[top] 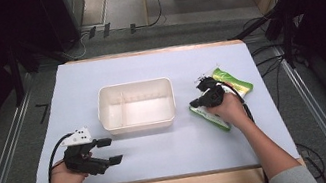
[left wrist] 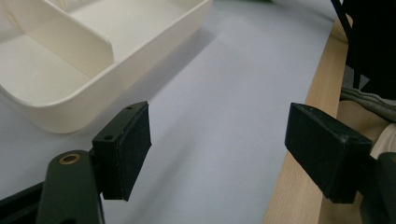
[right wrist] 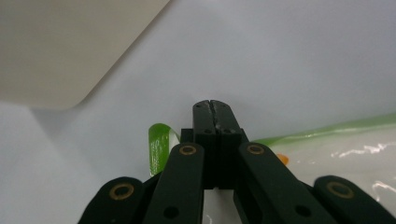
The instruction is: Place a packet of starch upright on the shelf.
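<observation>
Right of the white rectangular plastic bin with its centre divider, the right gripper sits low over the near-left end of a green-and-white plastic snack packet lying flat on the pale blue table cover; its jaws are pressed together, though whether a fold of film is caught between them cannot be told. The left gripper waits near the bin's front-left corner, jaws spread wide and empty. This looks like the pick-up step, so the next move probably calls for lifting the packet clear and carrying it left over the bin's rim into a compartment.

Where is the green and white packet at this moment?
In the high view, the packet lies on the table's right side, right of the white box, under the right gripper.
</observation>
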Motion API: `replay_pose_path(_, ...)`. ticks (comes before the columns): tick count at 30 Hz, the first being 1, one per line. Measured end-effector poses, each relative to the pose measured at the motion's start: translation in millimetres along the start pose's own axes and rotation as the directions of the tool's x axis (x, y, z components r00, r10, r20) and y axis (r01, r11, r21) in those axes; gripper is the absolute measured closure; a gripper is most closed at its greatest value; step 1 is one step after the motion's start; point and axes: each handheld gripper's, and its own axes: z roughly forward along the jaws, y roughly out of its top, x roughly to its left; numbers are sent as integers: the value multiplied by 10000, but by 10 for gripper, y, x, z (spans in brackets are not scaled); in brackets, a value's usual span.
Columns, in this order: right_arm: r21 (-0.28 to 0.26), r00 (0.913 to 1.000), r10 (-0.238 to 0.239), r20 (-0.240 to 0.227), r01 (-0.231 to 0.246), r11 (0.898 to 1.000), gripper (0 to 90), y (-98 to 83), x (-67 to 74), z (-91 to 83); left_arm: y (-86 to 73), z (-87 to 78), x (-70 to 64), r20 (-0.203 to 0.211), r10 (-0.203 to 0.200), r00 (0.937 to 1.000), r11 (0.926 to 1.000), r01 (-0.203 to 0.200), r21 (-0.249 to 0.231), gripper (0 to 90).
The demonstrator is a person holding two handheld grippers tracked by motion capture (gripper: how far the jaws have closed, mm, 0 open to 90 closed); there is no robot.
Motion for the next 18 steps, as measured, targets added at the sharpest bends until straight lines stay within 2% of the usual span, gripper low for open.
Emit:
replay_pose_path(2,102,9992,-290,-269,293,9995,900,-122,66,-39,15,15,4,34,40,10000,10000,-40,-3,233)
replay_pose_path(3,102,9992,-290,-269,293,9995,900,-122,66,-39,15,15,4,34,40,10000,10000,-40,-3,233)
replay_pose_path(4,109,9985,-382,-403,387,9992,900,-208,96,-75,20,19,4,49,49,10000,10000,-49,10,233)
replay_pose_path(7,132,9982,-426,-413,431,9990,900,-285,131,-113,38,35,6,108,108,9999,9999,-108,-8,233)
replay_pose_path(8,130,9974,-605,-393,610,9981,900,-359,148,-151,44,40,5,128,103,9999,9999,-103,-7,233)
replay_pose_path(16,136,9976,-543,-440,550,9984,900,-600,162,-320,94,91,20,305,252,9992,9997,-254,59,233)
replay_pose_path(18,65,9979,-465,-448,468,9989,900,-598,168,-339,99,95,20,326,293,9990,9995,-296,96,233)
